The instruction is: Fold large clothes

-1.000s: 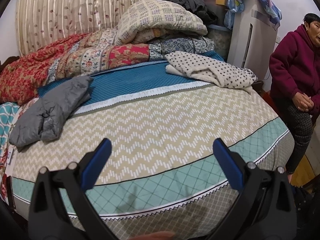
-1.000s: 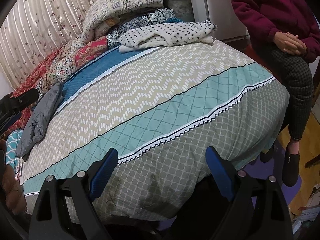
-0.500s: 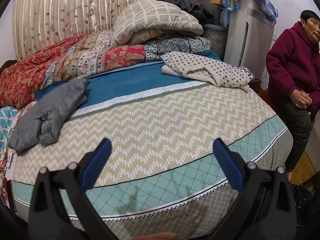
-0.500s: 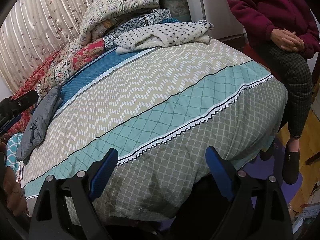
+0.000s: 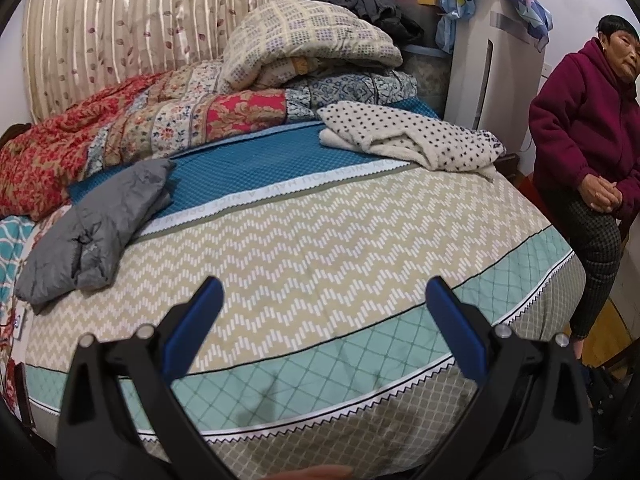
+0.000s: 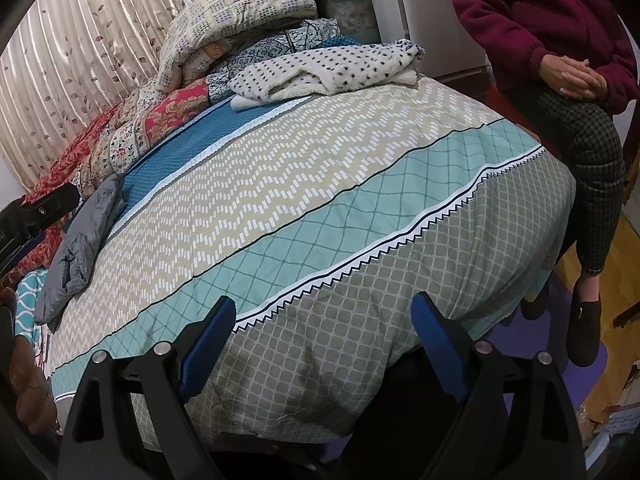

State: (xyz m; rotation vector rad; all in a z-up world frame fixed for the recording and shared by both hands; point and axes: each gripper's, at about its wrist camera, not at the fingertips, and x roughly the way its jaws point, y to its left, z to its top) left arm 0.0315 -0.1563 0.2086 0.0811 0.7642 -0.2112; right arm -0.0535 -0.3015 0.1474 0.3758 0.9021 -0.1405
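A folded grey padded jacket (image 5: 94,232) (image 6: 82,236) lies on the left side of the bed. At the bed's far right rests a white fleece garment with dark dots (image 5: 408,142) (image 6: 328,70). My left gripper (image 5: 324,292) hovers open over the bed's near part, with only the zigzag bedspread (image 5: 320,248) behind its blue pads. My right gripper (image 6: 322,308) stands open over the bed's near corner and holds nothing. The left gripper's black body (image 6: 36,212) shows at the left edge of the right wrist view.
Folded quilts (image 5: 200,120) are heaped along the bed's far side before a curtain (image 5: 120,28). A person in a maroon top (image 5: 580,128) (image 6: 540,20) sits at the bed's right edge, hands clasped. A white cabinet (image 5: 492,72) stands behind.
The left wrist view has drifted a little, so the bed and quilts sit slightly further left in it. Both grippers stay open and empty.
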